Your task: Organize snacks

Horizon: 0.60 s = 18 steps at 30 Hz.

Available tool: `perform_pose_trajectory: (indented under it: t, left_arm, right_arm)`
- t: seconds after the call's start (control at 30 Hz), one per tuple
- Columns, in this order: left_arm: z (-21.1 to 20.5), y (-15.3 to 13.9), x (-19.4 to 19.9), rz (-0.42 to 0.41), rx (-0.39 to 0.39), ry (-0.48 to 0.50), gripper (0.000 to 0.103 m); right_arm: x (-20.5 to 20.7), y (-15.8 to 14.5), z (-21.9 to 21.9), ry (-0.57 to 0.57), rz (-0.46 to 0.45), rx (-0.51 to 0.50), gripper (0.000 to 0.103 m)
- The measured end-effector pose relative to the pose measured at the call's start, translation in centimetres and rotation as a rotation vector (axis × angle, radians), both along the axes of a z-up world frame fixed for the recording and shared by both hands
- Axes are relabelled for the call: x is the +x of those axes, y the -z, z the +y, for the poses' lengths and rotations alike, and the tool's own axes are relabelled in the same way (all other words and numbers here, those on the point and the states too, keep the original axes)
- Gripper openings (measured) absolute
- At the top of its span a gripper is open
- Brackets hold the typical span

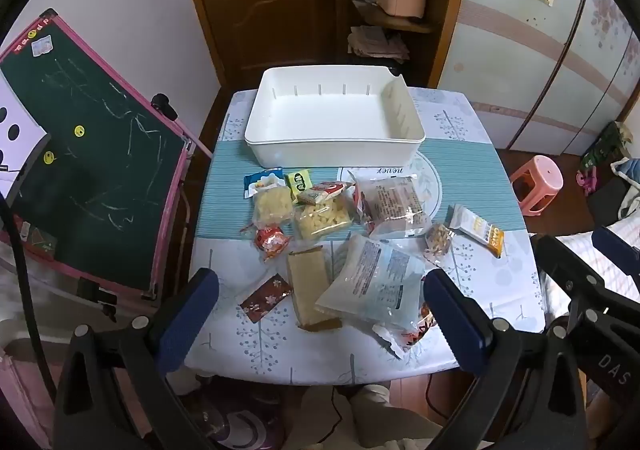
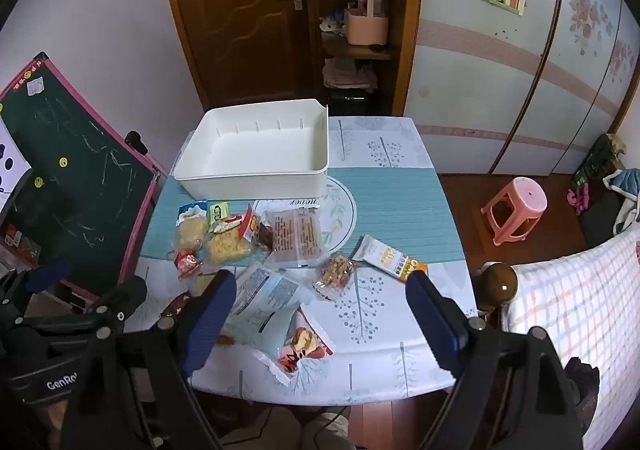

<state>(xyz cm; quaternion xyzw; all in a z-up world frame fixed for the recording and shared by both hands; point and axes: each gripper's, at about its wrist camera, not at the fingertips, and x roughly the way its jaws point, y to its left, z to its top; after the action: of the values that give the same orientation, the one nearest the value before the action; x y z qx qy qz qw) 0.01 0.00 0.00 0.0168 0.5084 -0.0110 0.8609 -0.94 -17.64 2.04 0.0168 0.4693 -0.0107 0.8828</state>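
Observation:
A white bin (image 1: 280, 154) (image 2: 224, 186) stands empty at the far side of the small table (image 1: 500, 282) (image 2: 384, 194). Several wrapped snacks lie loose in front of it: a pale blue pouch (image 1: 372, 282) (image 2: 264, 302), a tan wafer pack (image 1: 308, 282), a clear pack of dark cake (image 1: 392, 202) (image 2: 296, 238), a white and orange bar (image 1: 478, 230) (image 2: 394, 260), a nut pack (image 1: 438, 240) (image 2: 334, 272), yellow puff bags (image 1: 324, 220) (image 2: 228, 248). My left gripper (image 1: 320, 318) hangs open above the near snacks. My right gripper (image 2: 320, 322) is open too, holding nothing.
A green chalkboard in a pink frame (image 1: 88, 178) (image 2: 68, 186) leans at the table's left. A pink stool (image 1: 536, 186) (image 2: 516, 210) stands on the floor to the right, and a bed with a checked sheet (image 2: 580, 310) is near right. A wooden door and shelves are behind.

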Motion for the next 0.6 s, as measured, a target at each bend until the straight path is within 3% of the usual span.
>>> perform_pose_trajectory:
  t: [0.43,0.6]
  left_arm:
    - [-1.0,-0.4,0.7,-0.019,-0.014,0.047,0.088]
    - [-1.1,-0.8,0.4,-0.024,-0.011,0.046,0.088]
  right_arm:
    - [0.2,0.1,-0.1,0.003,-0.005,0.010,0.088]
    - [0.8,-0.7,-0.3,0.002,-0.006,0.013,0.087]
